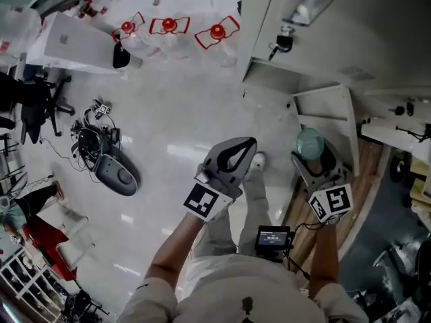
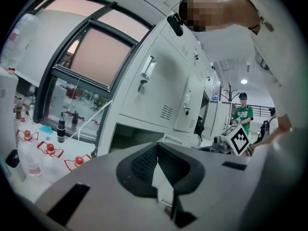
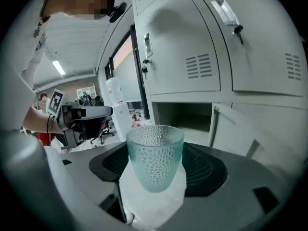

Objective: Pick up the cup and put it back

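Cup [image 3: 155,155] upright in my right gripper [image 3: 155,174], jaws closed on its lower body, centre frame in the right gripper view, off any surface. Left gripper [image 2: 158,174] has its jaws together, nothing in them. Open cabinet compartment [image 3: 185,117] sits ahead, upper centre. For the put-back I'd hold the cup level, clear the open door [image 3: 240,134] at right, and seat the base flat before releasing.

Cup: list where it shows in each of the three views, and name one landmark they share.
Head view: cup right of centre, held in the right claw.
Left gripper view: not in it.
Right gripper view: cup at centre, upright between the jaws.
Shared landmark: the grey cabinet, seen in all three.
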Available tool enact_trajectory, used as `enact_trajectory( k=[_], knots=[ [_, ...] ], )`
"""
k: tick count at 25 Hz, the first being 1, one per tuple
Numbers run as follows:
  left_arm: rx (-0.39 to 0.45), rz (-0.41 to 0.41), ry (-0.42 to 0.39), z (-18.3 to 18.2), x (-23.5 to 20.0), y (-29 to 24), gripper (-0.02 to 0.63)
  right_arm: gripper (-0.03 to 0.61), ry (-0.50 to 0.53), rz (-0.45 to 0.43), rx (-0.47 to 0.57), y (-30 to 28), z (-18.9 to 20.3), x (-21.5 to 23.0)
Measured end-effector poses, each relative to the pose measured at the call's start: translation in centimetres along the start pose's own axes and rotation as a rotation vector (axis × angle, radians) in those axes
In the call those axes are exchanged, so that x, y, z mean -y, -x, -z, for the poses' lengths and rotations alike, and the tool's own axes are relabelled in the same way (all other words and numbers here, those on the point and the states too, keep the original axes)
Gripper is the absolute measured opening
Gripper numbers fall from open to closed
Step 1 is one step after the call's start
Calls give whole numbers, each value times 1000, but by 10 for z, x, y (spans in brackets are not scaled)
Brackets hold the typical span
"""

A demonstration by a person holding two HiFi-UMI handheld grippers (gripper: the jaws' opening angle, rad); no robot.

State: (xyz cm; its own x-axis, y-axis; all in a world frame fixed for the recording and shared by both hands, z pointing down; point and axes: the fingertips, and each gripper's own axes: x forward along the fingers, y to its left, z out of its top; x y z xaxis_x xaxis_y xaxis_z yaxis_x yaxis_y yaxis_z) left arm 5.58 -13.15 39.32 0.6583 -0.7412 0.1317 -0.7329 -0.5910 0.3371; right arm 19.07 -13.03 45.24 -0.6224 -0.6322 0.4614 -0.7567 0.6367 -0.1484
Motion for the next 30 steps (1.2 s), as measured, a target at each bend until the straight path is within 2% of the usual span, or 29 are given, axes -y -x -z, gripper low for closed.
enact_trajectory(
  k=[8, 15, 20, 25, 30],
  knots=[
    [29, -14, 13, 49, -45, -18, 9, 344, -52, 13, 17, -95, 61, 20],
    [64, -32, 46, 92, -70, -44, 9, 344, -158, 132, 42, -167, 113, 70],
    [45, -7, 42, 142, -77, -48, 8, 344, -116, 247, 82, -227, 141, 115],
    [16, -29, 74, 185, -83, -50, 9, 344, -66, 281, 78, -285, 152, 142],
    [45, -67, 87, 175, -90, -53, 9, 344, -33, 273, 59, -330, 147, 155]
  ],
)
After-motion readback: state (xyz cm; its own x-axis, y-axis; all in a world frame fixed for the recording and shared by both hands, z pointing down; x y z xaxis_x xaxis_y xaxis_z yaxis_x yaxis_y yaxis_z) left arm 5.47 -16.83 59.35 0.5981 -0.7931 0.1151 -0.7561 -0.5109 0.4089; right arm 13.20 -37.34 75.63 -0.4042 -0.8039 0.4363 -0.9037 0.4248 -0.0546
